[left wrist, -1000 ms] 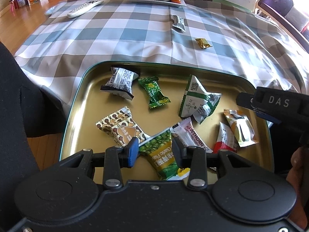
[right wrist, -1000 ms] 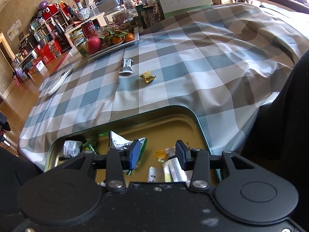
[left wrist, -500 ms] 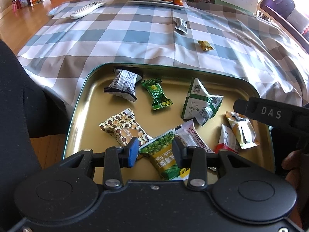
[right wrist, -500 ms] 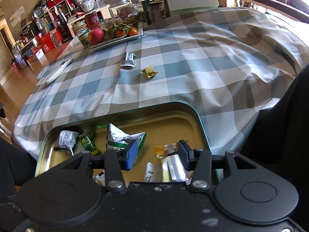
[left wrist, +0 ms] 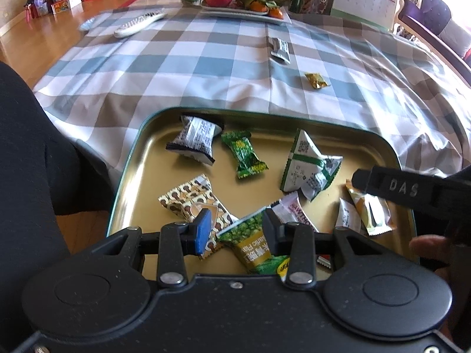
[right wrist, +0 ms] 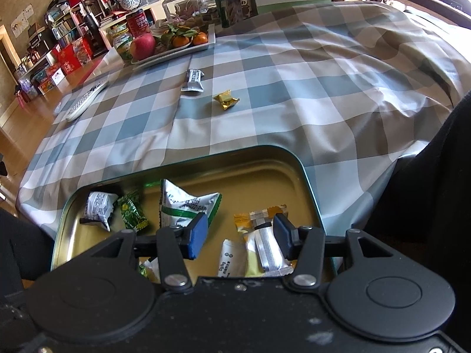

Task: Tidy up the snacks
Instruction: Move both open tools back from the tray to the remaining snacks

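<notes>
Gold tin tray [left wrist: 141,170] with a green rim sits at the near edge of the checked tablecloth [left wrist: 176,67] and serves as landmark. Left gripper [left wrist: 235,229] hangs over the tray's near edge, jaws part open; the green pea packet [left wrist: 259,250] lies between them, the right pad looks to touch its edge, the blue left pad stands clear, so no firm grip is seen. Right gripper [right wrist: 240,235] hovers over the tray's near right corner; its jaws have just been opening and stand apart above the silver-and-yellow packet [right wrist: 265,250], not pressing it. Inside the tray 8 or so wrapped snacks lie scattered, with bare gold floor at its left side. Beyond the tray's far rim, 2 snacks remain on the cloth: a gold candy [right wrist: 226,100] and a grey bar [right wrist: 192,81], well apart from the rim with open cloth around them.
</notes>
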`<state>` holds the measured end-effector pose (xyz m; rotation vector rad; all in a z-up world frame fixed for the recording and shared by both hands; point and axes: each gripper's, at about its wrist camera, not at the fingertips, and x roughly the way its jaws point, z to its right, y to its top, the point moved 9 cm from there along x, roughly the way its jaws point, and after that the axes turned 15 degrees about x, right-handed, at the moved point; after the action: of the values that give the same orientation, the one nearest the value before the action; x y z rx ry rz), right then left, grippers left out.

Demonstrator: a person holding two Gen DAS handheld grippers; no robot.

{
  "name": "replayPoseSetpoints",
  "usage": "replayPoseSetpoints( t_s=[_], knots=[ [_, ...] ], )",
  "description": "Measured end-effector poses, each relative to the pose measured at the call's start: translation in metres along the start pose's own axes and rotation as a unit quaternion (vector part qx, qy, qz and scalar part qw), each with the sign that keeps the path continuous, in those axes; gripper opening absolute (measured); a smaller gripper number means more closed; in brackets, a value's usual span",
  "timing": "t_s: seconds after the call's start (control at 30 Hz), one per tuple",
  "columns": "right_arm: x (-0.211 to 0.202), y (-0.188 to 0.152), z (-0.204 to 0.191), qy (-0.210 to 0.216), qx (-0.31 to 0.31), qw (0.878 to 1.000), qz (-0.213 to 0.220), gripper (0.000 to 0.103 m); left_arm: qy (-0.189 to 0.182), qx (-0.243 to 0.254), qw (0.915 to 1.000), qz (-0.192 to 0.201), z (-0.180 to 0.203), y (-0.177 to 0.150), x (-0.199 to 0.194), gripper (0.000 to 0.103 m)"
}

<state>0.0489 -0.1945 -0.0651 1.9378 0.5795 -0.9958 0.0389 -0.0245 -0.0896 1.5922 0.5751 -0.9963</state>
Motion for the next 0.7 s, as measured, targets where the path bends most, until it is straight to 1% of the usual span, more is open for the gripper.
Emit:
replayPoseSetpoints(
  t_s=[0.17,0.27,0.37,0.57,0.7],
  knots=[
    [0.000,-0.004,-0.005,-0.003,-0.022,1.000,-0.001,0.055,0.007,-0.015,0.9998,0.009,-0.008,0.005,-0.006,0.048],
    [0.001,-0.006,-0.007,-0.005,-0.032,0.999,-0.007,0.056,0.006,-0.032,0.9995,0.007,-0.014,0.007,-0.006,0.048],
    [0.003,-0.008,-0.008,-0.007,-0.036,0.999,-0.017,0.056,0.007,-0.039,0.9992,0.005,-0.020,0.012,-0.006,0.048],
    [0.003,-0.003,-0.009,-0.007,-0.034,0.999,-0.034,0.056,0.008,-0.036,0.9993,0.004,-0.031,0.031,-0.004,0.048],
    [0.003,0.008,-0.012,0.000,-0.032,0.999,-0.043,0.056,0.023,-0.026,0.9994,0.008,-0.041,0.051,-0.003,0.048]
  ],
)
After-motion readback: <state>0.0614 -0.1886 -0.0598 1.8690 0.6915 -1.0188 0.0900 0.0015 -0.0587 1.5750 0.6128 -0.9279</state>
